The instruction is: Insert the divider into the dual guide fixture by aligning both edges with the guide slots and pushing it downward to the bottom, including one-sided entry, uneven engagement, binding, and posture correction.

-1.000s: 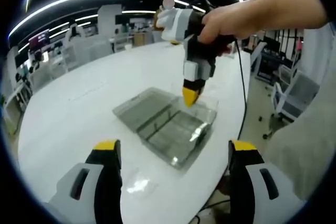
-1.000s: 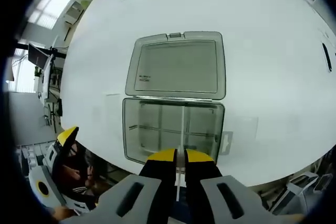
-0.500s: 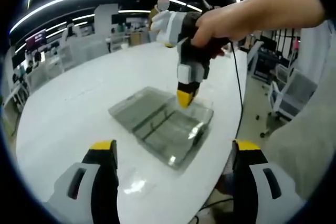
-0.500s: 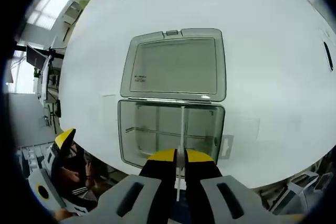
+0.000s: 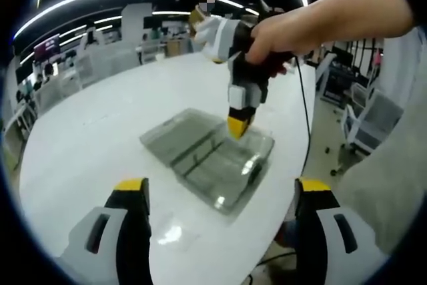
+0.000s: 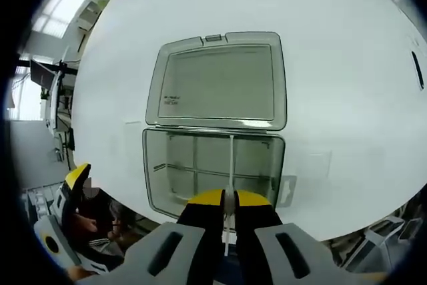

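In the right gripper view, our right tool has its yellow-tipped jaws pinched narrow on the thin clear plastic divider, a slim upright strip that runs from between the jaws forward into the box. That box is a clear, grey-tinted plastic organiser tray, the guide fixture, and we take it as our landmark. The divider stands inside it, near its middle, crossing a long partition that runs across the tray; whether its ends sit in the wall slots we cannot tell. The tray's hinged transparent lid lies folded flat open on the far side of the tray, joined to its far edge. Tray and lid rest on a round white table, with the tray close to the table's near rim.

In the left gripper view, our left tool hangs with its jaws wide apart, holding nothing, well short of the tray. Above the tray, the right tool points down with its tips at the tray's far wall, gripped by a hand.
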The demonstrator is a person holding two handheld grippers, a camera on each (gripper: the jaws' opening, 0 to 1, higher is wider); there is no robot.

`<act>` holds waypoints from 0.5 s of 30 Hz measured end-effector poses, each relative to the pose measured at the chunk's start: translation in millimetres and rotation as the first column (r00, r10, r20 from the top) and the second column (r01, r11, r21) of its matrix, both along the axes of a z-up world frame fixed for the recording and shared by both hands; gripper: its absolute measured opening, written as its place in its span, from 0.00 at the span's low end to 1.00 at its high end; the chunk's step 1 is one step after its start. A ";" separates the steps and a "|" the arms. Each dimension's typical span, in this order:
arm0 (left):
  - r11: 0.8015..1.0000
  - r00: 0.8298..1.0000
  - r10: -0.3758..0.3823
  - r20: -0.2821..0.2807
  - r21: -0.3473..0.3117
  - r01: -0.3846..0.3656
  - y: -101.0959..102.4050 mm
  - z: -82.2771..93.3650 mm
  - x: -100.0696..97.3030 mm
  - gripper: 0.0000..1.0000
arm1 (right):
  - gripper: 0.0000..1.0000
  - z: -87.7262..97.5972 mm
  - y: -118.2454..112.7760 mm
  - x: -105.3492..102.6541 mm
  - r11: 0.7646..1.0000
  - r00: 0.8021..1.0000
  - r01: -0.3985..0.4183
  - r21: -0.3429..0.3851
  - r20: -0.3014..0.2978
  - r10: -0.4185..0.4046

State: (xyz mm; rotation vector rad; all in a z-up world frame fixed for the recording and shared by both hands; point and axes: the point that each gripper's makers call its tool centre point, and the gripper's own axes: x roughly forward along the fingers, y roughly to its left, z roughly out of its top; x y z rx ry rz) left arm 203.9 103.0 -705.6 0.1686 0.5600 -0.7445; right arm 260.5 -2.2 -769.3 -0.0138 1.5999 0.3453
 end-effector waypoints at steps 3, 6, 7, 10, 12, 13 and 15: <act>1.000 1.000 0.002 -0.002 0.001 -0.002 1.1 -0.9 1.0 0.88 | 0.00 -1.3 -0.1 -1.4 1.000 1.000 -0.003 -0.005 -0.003 0.003; 1.000 1.000 0.004 -0.004 0.000 -0.004 2.0 -1.2 2.1 0.87 | 0.00 -3.4 -0.3 -0.5 1.000 1.000 0.000 -0.008 -0.008 0.000; 1.000 1.000 0.004 -0.004 0.000 -0.004 2.1 -1.2 2.4 0.87 | 0.00 -3.9 -0.2 -0.1 1.000 1.000 0.000 -0.008 -0.009 0.000; 1.000 1.000 0.004 -0.004 -0.002 -0.004 2.5 -1.4 3.6 0.87 | 0.00 -6.4 -0.6 1.0 1.000 1.000 -0.003 -0.014 -0.011 0.003; 1.000 1.000 0.007 -0.005 -0.005 -0.007 2.9 -1.4 4.6 0.87 | 0.00 -6.9 -0.8 0.8 1.000 1.000 -0.002 -0.017 -0.014 0.002; 1.000 1.000 0.008 -0.004 -0.006 -0.008 3.0 -1.3 5.0 0.87 | 0.00 -7.1 -1.3 0.5 1.000 1.000 -0.006 -0.021 -0.014 0.005; 1.000 1.000 0.007 -0.005 -0.005 -0.007 3.3 -2.2 5.4 0.87 | 0.00 -7.0 -0.7 0.1 1.000 1.000 -0.003 -0.020 -0.018 0.003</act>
